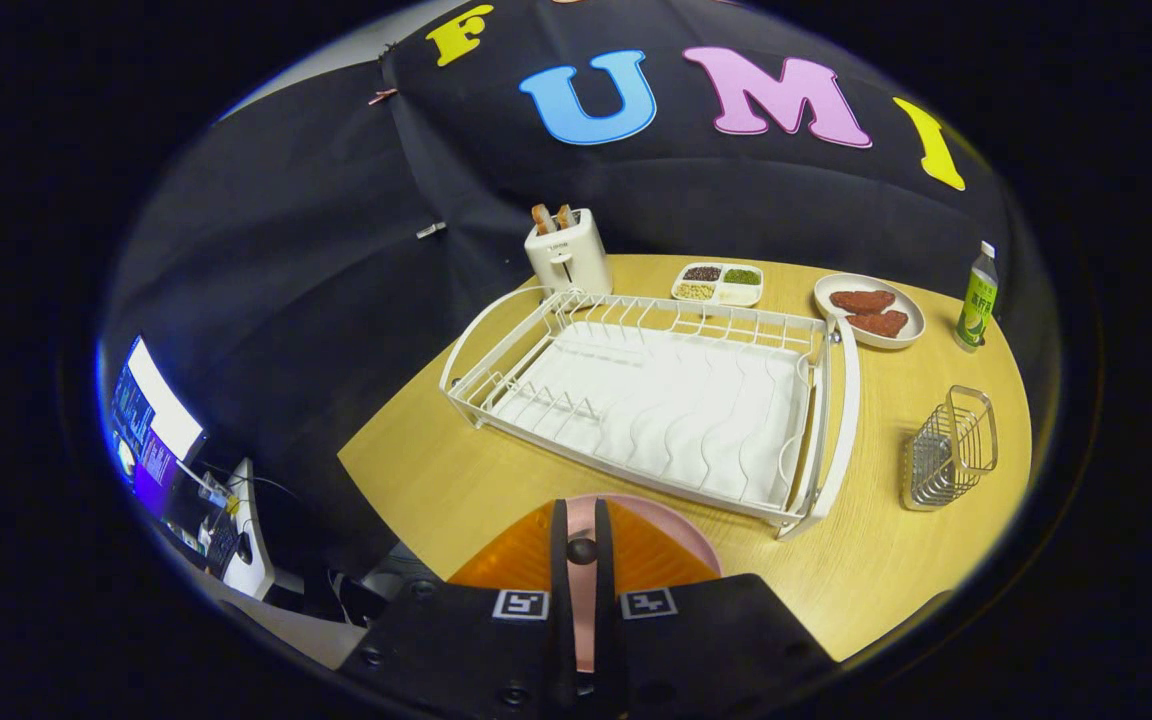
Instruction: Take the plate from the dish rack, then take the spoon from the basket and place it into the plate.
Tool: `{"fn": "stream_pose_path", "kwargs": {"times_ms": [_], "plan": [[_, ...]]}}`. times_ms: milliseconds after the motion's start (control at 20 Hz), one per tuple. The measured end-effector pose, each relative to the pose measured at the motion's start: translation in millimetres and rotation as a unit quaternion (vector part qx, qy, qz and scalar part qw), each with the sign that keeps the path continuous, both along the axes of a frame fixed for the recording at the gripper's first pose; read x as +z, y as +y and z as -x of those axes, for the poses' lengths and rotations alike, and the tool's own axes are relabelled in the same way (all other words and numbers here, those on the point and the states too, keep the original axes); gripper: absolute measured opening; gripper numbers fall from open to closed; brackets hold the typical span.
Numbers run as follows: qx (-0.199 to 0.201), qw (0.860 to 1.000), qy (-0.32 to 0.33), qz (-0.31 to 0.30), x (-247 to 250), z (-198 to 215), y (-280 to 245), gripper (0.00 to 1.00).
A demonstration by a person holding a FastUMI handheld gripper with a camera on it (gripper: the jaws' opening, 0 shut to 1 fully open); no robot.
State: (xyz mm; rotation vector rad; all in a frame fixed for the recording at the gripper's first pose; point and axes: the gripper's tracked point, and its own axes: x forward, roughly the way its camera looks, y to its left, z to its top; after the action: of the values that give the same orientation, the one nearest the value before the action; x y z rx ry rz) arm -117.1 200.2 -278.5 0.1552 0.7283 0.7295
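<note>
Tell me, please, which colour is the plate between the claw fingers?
Pink. The plate shows best in the gripper view, with the claw shut on it.

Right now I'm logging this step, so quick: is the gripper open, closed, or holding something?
Gripper: closed, jaws clamped on the rim of the round pink plate, held near the white wire dish rack.

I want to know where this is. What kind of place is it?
Probably a pretend kitchen table in a test booth: a dish rack, a toaster, and the claw gripping a pink plate.
</note>
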Motion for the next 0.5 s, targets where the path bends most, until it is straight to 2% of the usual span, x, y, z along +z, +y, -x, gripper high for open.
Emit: {"fn": "stream_pose_path", "kwargs": {"times_ms": [150, 300, 500], "plan": [[0.008, 0.999, 0.002, 0.031, -16, 6, -11, 0.18], [0.002, 0.999, 0.01, 0.039, -23, 12, -16, 0.35], [-0.002, 0.999, 0.004, 0.046, -23, 11, -18, 0.77]]}}
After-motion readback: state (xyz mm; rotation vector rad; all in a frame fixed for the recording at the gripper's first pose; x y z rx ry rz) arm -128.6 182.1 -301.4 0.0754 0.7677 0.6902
